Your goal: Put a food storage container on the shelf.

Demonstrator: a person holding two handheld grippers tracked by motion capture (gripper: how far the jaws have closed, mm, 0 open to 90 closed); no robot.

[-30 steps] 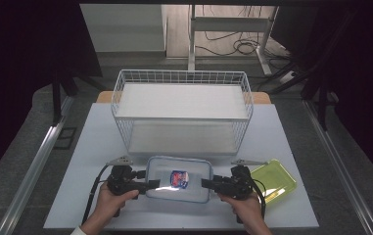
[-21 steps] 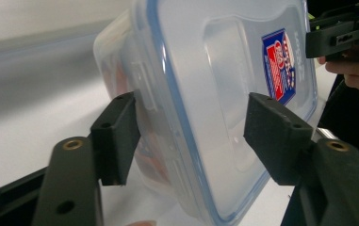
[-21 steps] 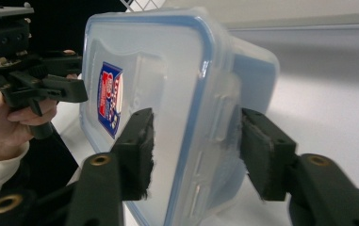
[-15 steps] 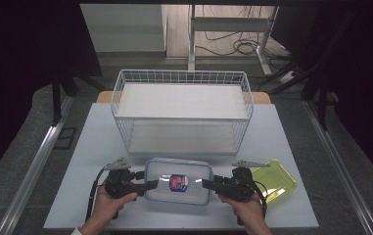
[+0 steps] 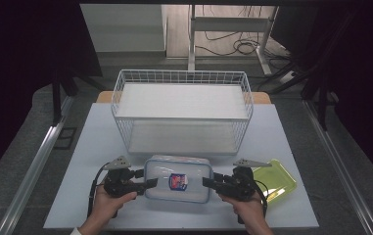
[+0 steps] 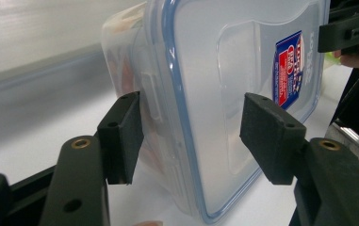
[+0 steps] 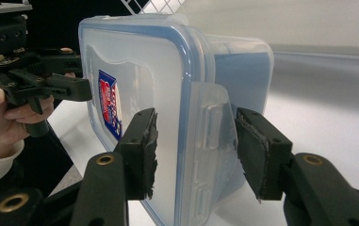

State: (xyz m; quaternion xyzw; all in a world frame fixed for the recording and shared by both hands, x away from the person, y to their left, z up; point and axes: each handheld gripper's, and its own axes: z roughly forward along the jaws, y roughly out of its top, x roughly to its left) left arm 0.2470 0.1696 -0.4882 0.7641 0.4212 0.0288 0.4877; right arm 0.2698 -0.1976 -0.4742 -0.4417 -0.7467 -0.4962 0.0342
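Clear lidded container [image 5: 177,178] on desk [image 5: 291,142], just in front of wire basket [image 5: 181,110]. Left gripper [image 5: 151,184] at its left end, fingers just closing, straddling rim, one pad touching. Right gripper [image 5: 207,182] at right end, fingers straddling latch flap; grip unclear. Yellow-green tray [image 5: 274,178] right of container.

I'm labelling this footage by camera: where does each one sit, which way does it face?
High view: above the person's side, facing forward and down on the table, wire basket, both hands.
Left gripper view: on the left gripper, facing the food container side-on; own jaws straddle its edge.
Right gripper view: on the right gripper, facing the container's opposite end.
Shared: the container's label.
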